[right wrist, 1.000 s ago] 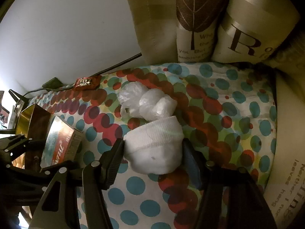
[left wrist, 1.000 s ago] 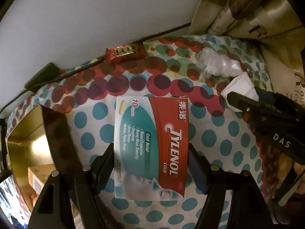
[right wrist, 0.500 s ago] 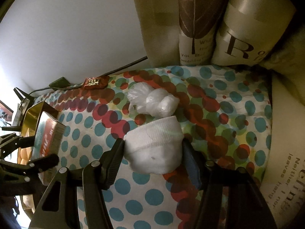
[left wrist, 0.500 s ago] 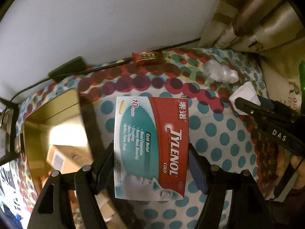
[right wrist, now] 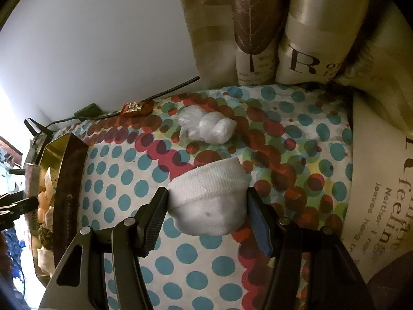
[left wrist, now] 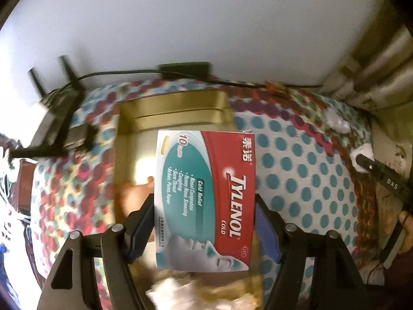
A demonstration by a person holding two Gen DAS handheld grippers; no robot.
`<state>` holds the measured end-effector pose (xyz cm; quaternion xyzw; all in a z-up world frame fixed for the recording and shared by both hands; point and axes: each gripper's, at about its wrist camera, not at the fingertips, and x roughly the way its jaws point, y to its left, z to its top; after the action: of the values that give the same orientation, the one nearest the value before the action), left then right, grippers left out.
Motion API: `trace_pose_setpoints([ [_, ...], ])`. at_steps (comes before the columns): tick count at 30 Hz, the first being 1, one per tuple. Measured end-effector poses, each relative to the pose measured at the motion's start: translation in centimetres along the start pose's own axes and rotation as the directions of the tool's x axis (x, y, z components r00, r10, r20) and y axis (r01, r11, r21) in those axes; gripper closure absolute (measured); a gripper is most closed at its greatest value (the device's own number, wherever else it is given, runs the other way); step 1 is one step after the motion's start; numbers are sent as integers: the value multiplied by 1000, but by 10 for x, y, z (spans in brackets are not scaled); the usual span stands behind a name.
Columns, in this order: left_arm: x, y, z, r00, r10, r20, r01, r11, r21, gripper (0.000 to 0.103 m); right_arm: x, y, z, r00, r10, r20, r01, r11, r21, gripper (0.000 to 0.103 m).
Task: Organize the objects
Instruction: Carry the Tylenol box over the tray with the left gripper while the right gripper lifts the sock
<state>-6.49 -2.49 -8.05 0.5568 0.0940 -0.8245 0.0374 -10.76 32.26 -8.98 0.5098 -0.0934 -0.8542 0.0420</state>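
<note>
A polka-dot bedspread runs up to a white wall. The left gripper is clamped on a Tylenol box, held over the gold tin near the bedspread's wall edge. The tin already holds several items (blurred), so sorting looks partway done. The right gripper pinches a white sock; a plastic bag and red packet remain out.

A medicine box reads "TYLENOL COLD", "Cold Relief", "10", Chinese characters "泰诺" and "OTC", with bullets: Nasal Congestion, Runny Nose, Sneezing, Coughing, Sore Throat, Aches, Pains, Fever. The black gripper at right is marked "DAS". A beige cushion shows a large "R"; another cushion reads "feeling", "leaves", "Neither"
</note>
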Motion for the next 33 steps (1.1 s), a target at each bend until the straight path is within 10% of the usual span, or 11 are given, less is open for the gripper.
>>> trace_pose_setpoints([
  [33,54,45,33,1000,-22,-6,21,993,-119,30,-22,60,-21,1000,22,14,-21,997,-71,45],
])
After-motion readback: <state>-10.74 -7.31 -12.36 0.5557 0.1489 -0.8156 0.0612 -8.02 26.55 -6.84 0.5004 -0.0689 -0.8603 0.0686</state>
